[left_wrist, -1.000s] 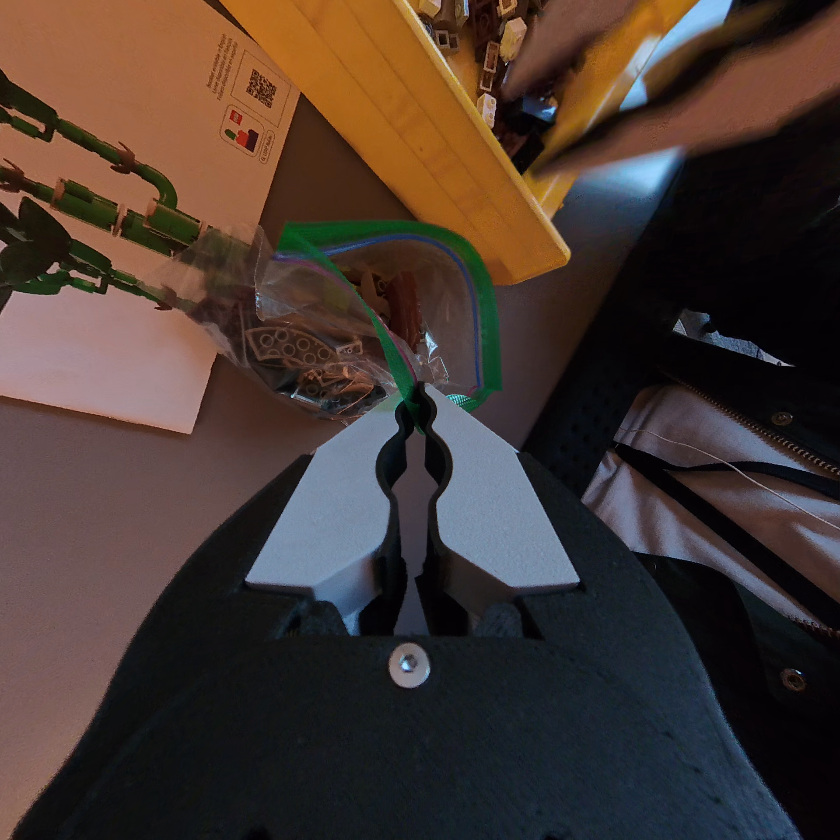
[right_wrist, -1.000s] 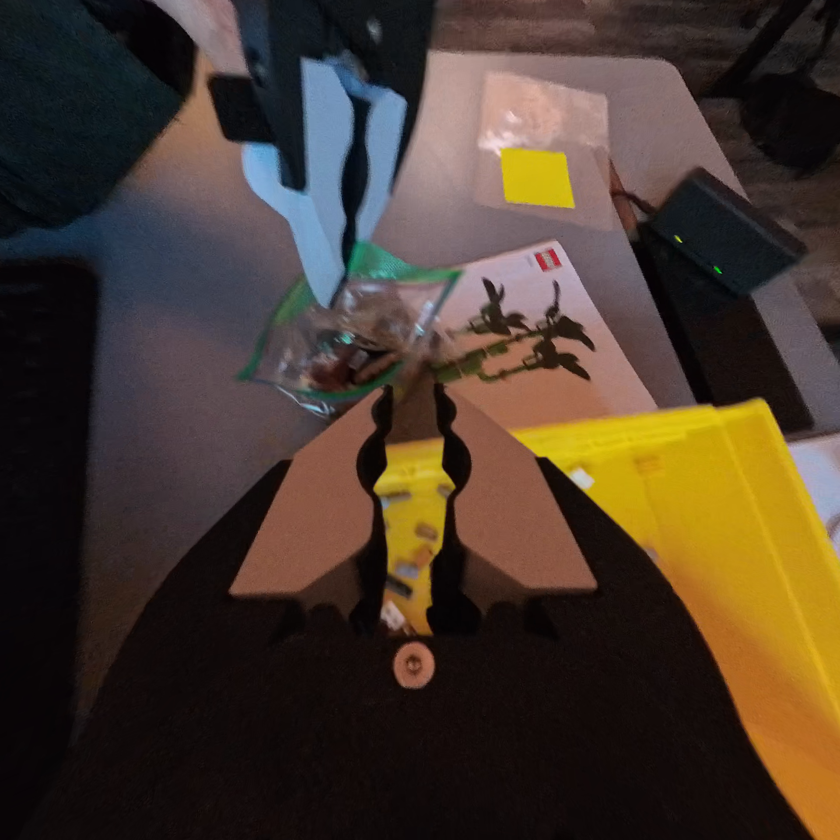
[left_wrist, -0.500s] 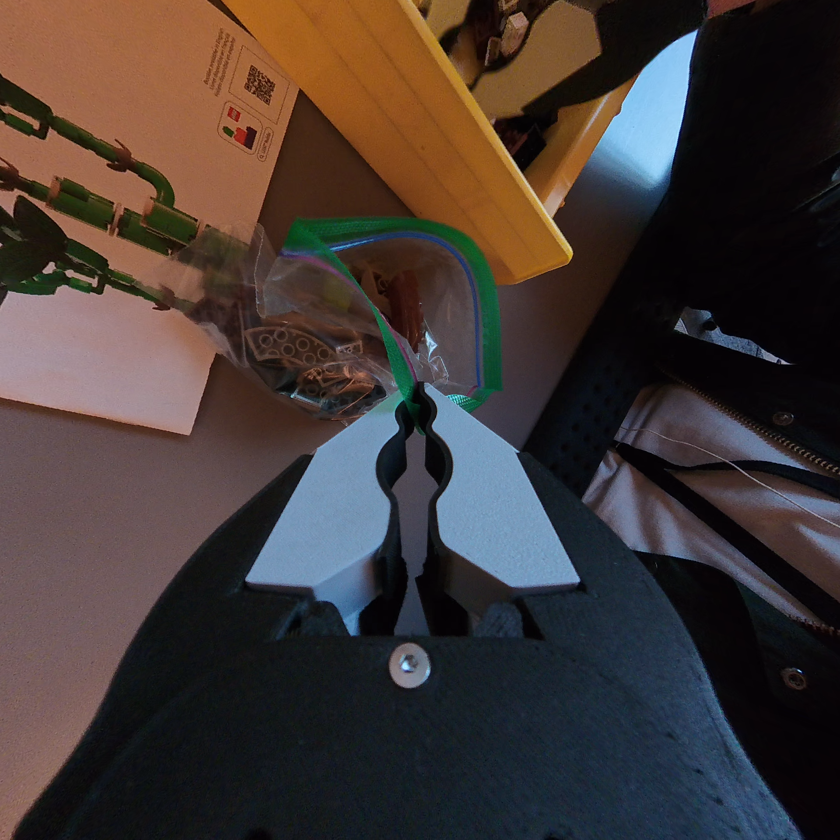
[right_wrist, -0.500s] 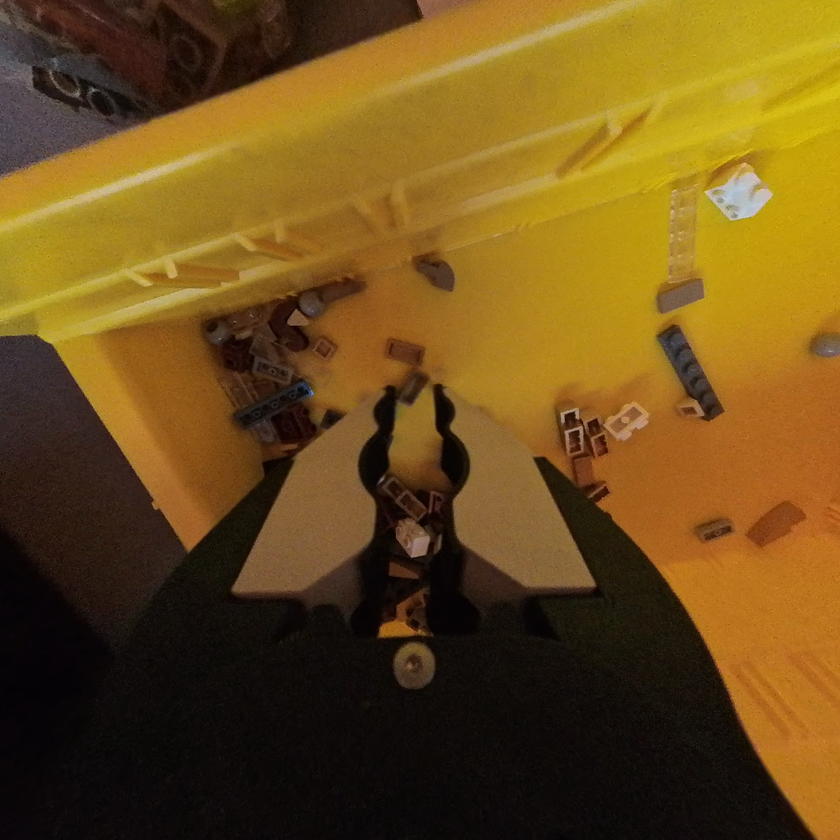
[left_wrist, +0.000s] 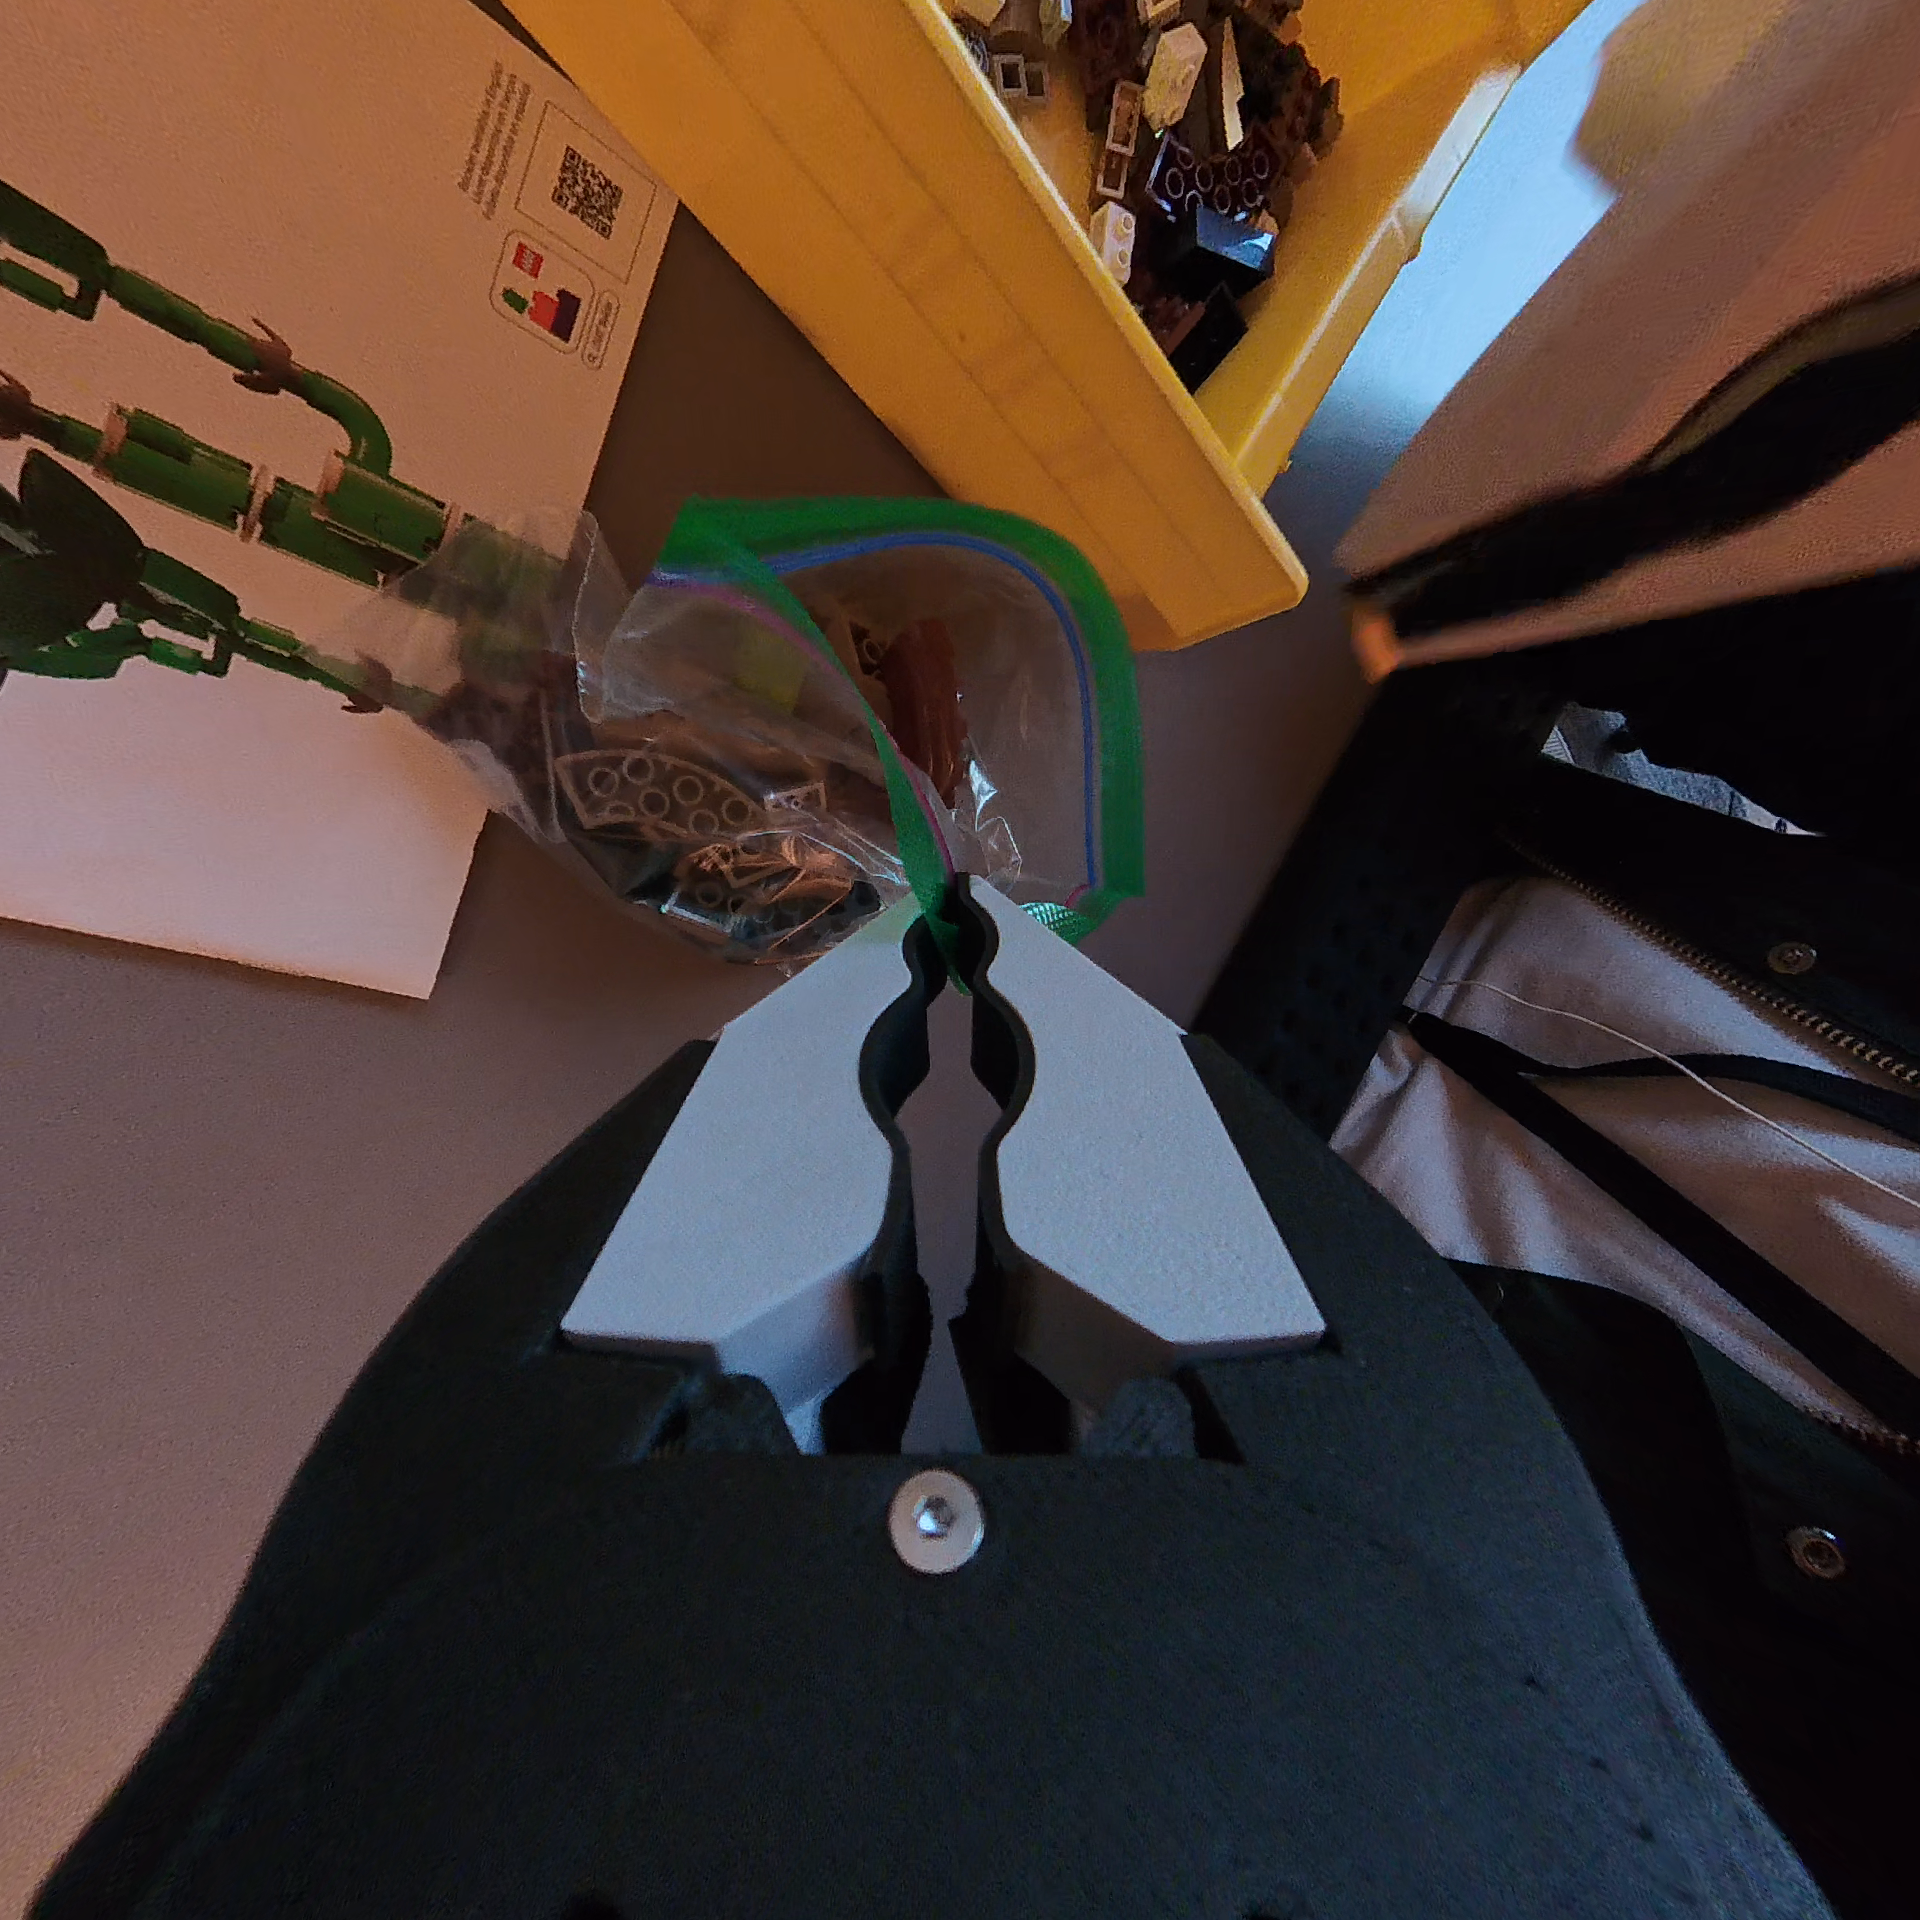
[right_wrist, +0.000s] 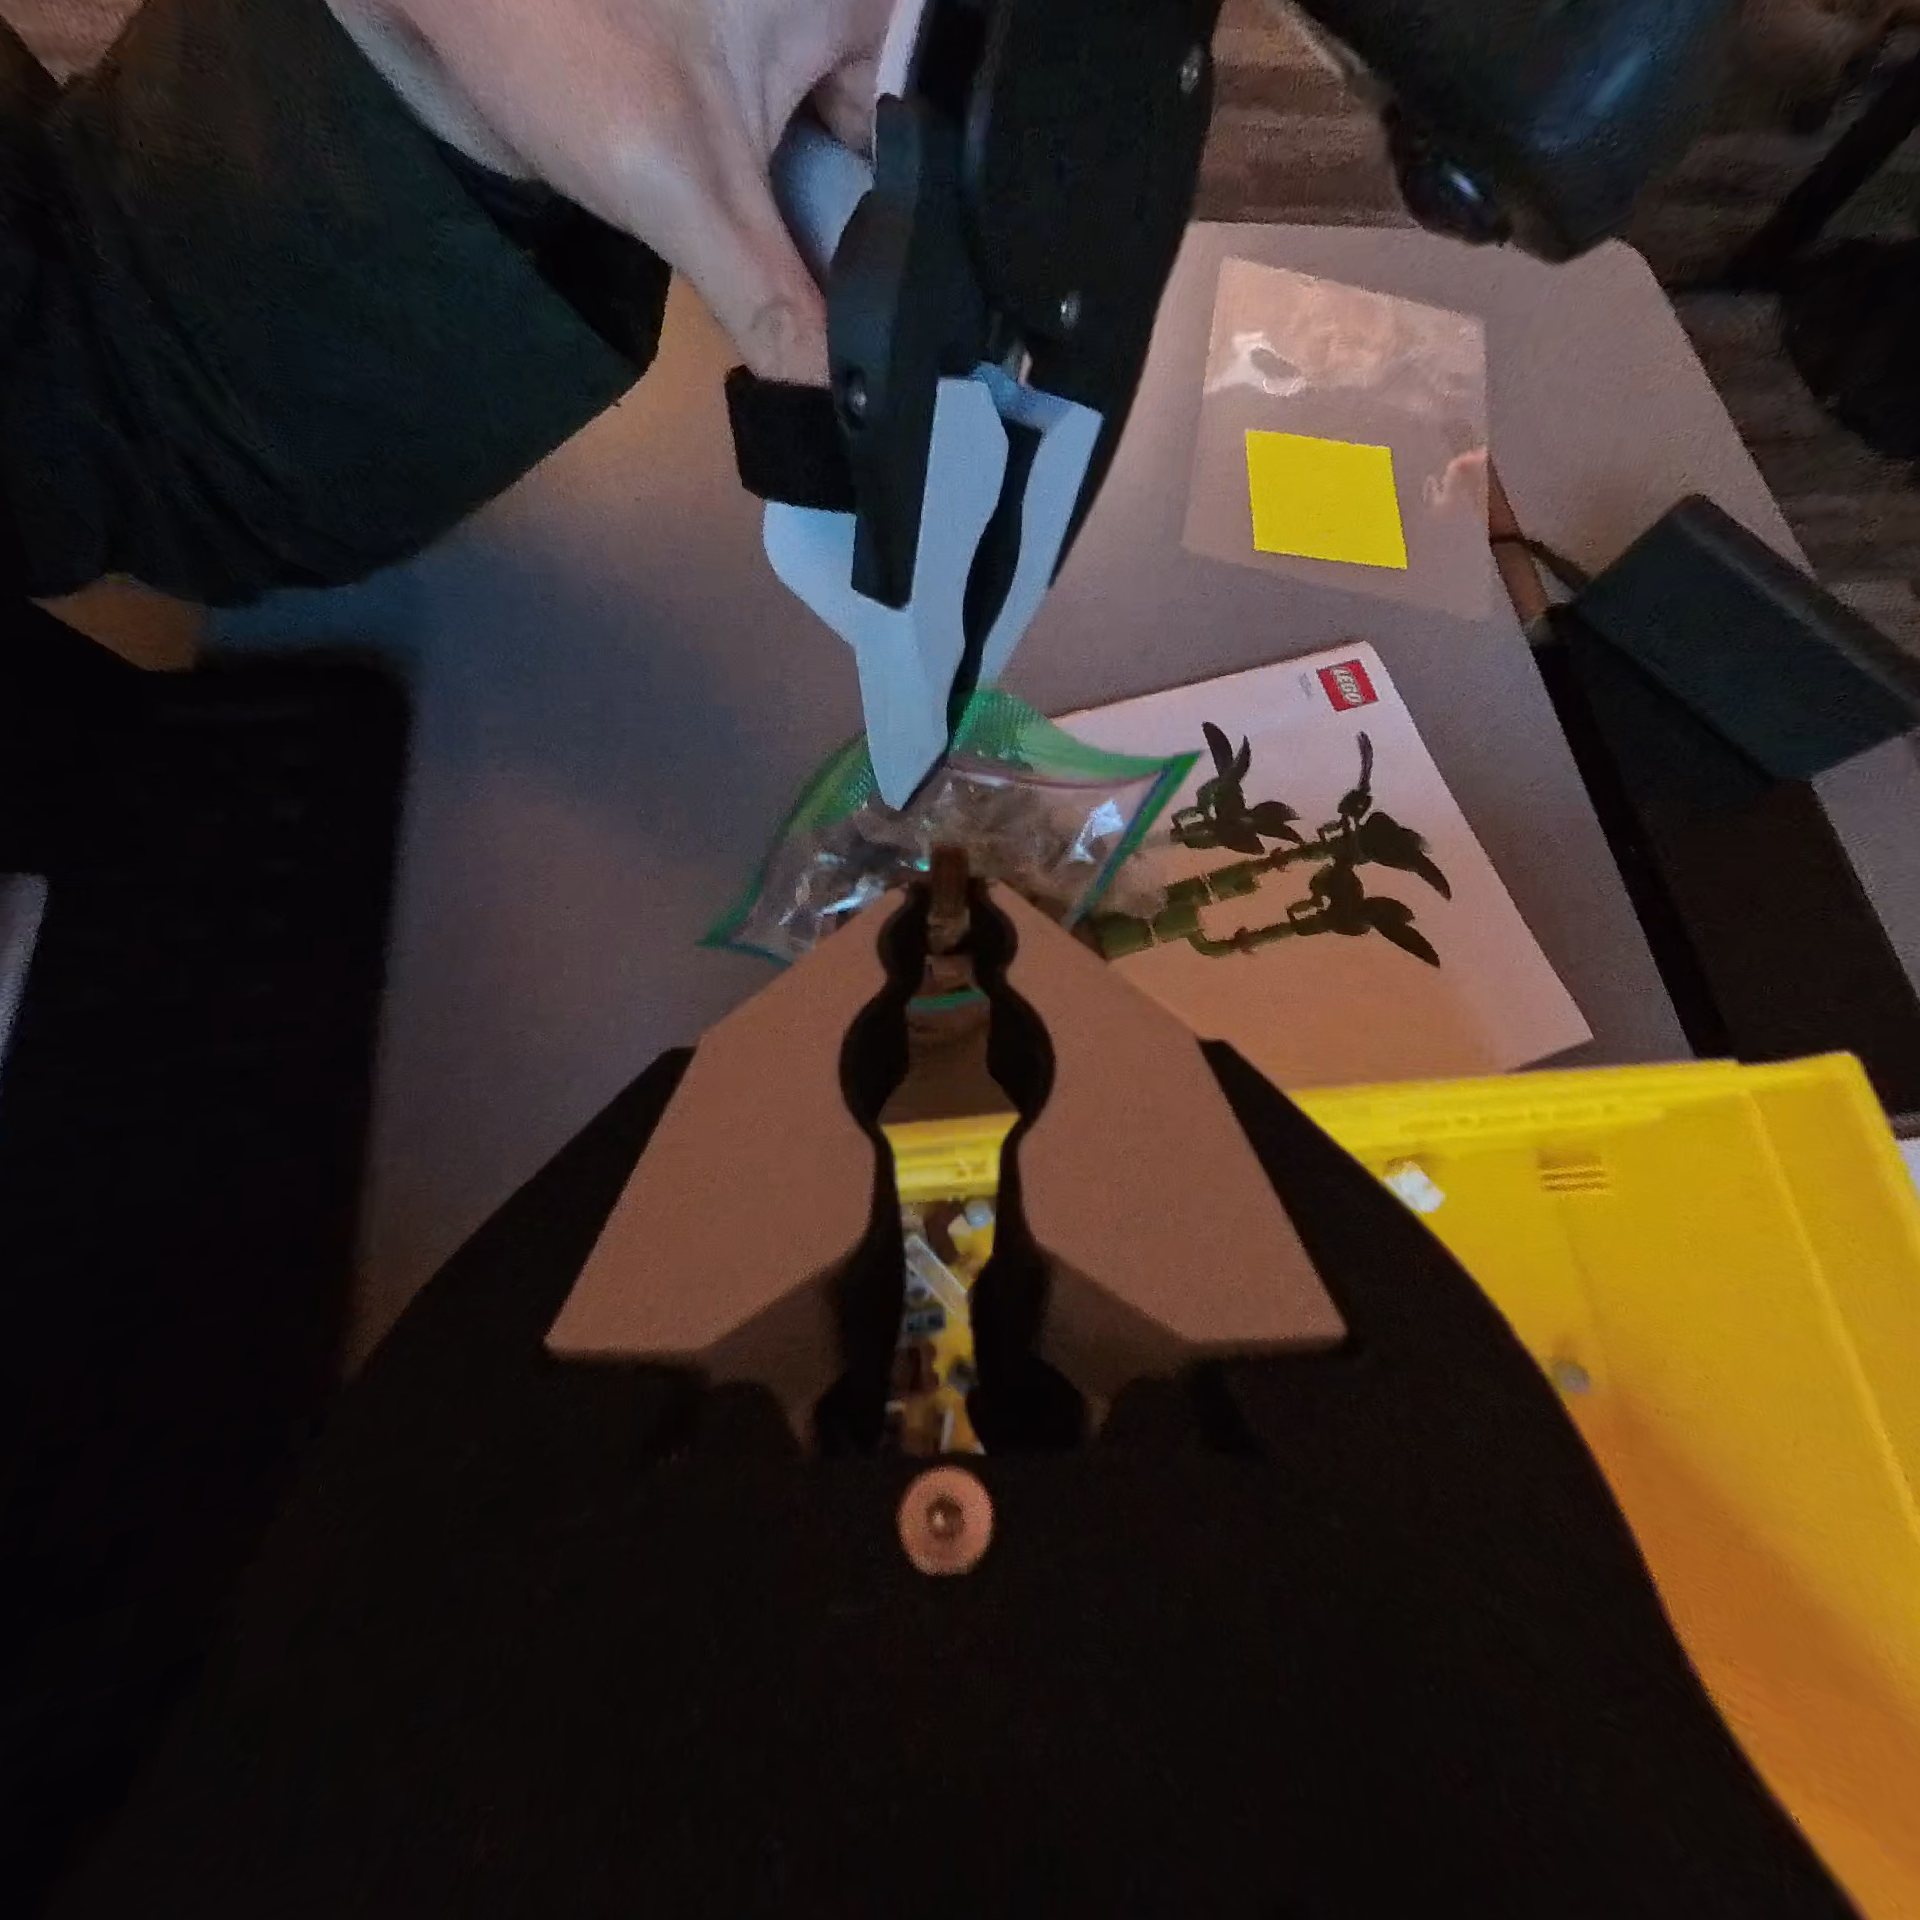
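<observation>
Grey table carries a booklet and a yellow bin. Left claw pinches the green rim of a clear bag (mouth gaping). Right claw, near the bag, pinches a small brown brick.

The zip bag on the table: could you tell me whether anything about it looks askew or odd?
The zip bag lies slumped partly over the instruction booklet, its green rim gaping open because the left tongs pinch that rim at one spot. The right tongs grip a small brown piece before the opening. Nothing looks spilled.
</observation>
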